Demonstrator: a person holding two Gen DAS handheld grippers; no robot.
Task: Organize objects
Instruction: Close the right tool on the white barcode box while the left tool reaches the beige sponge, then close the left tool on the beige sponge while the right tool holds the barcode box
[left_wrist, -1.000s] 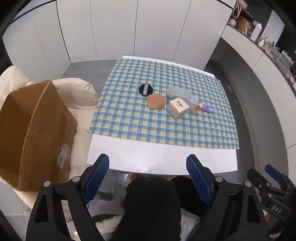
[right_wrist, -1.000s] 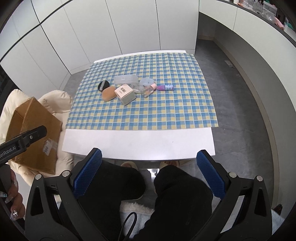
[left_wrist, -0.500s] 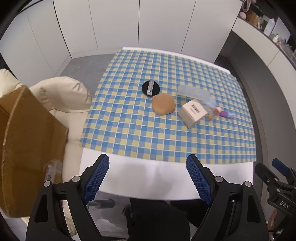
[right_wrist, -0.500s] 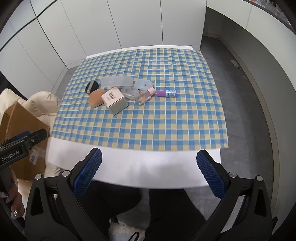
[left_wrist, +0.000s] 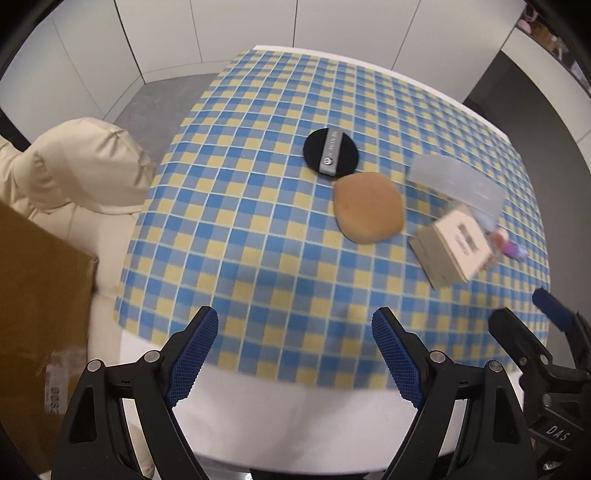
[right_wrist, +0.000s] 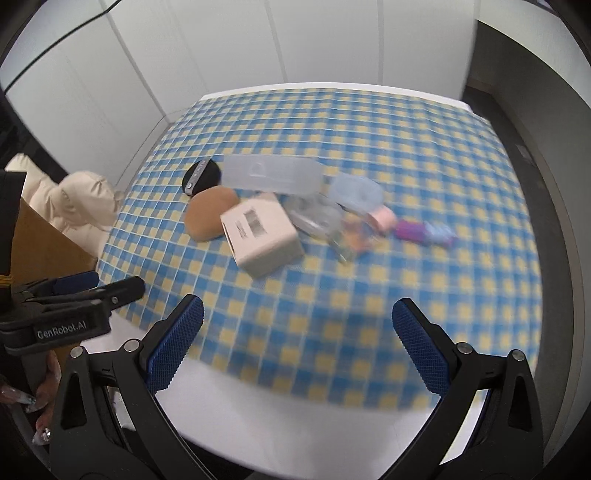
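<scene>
A white table (left_wrist: 295, 417) carries a blue-and-yellow checked cloth (left_wrist: 258, 229); small cosmetics (right_wrist: 258, 210) lie clustered on it.

To your left stands a brown cardboard box (left_wrist: 33, 302) bearing a white label, pressed against a cream padded chair (left_wrist: 88, 173). White cabinet doors (right_wrist: 314, 40) line the far wall above grey flooring (left_wrist: 162, 92).

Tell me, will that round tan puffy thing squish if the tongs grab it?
Probably yes. The tan sponge looks rounded and matte, like soft foam, so it should dent and feel light. It lies flat on the checked cloth, so it likely won't roll, and its dull surface shouldn't be slippery.
</scene>
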